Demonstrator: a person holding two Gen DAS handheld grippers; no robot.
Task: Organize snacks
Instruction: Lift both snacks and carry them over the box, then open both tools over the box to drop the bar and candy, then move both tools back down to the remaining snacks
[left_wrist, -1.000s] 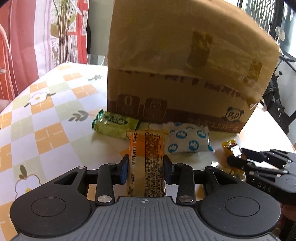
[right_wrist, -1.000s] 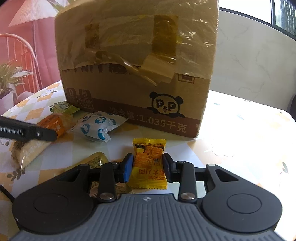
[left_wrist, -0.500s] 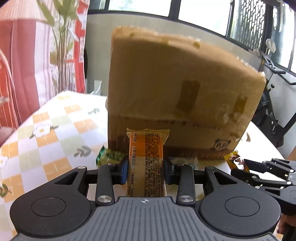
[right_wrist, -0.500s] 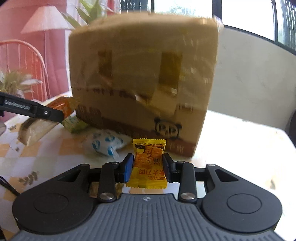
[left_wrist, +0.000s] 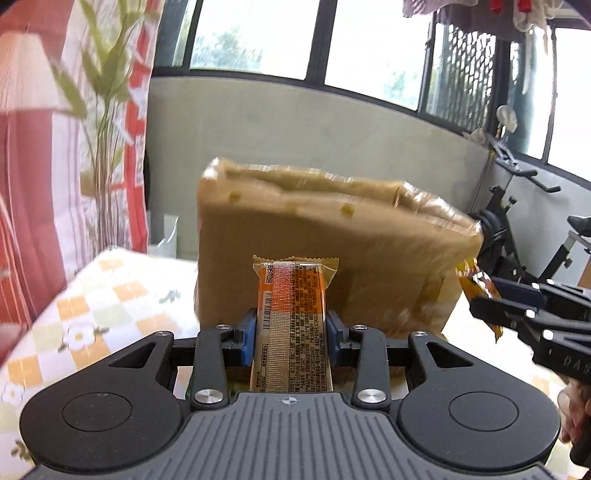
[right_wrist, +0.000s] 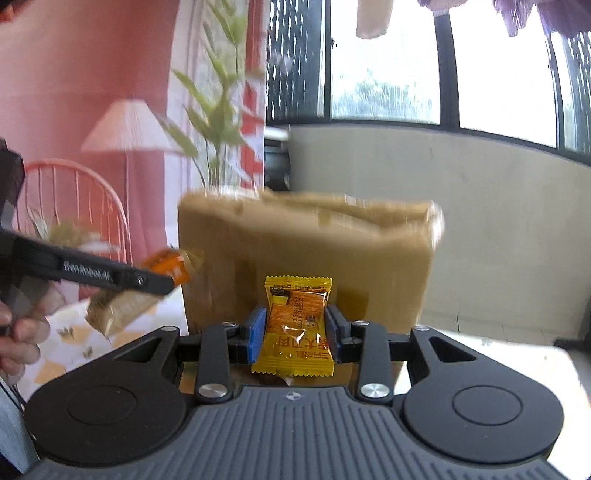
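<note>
— What's in the box?

— I can't say. The cardboard box (left_wrist: 325, 254) stands on the table (left_wrist: 92, 295) straight ahead of both my grippers, and from either wrist I only see its side and the crumpled, taped top edge. It's smeared with blur, so I can't read any print on it or tell if the top is open.

— And what are you carrying?

— My left hand-held gripper (left_wrist: 290, 334) is clenched on a long orange snack bar (left_wrist: 291, 317); the blue pads (left_wrist: 248, 339) press its sides, and the wrapper stands up between them, its crimped end in front of the box face. My right hand-held gripper (right_wrist: 294, 334) is clamped on a small yellow snack packet (right_wrist: 297, 325) the same way, held upright before the box.

— Can each camera see the other gripper?

— Partly. In the left view the right hand-held gripper pokes in from the right edge with the yellow packet at its tip, beside the box corner; its body is cut off by the frame. In the right view the left one reaches in from the left, the orange bar slanting down under its finger, pale end lowest. A bit of my left hand (right_wrist: 18, 332) shows at that edge.

— Anything else hard to make out?

— The table beneath the box is mostly hidden by the gripper bodies. Only a patch of checked cloth shows at the left.
</note>
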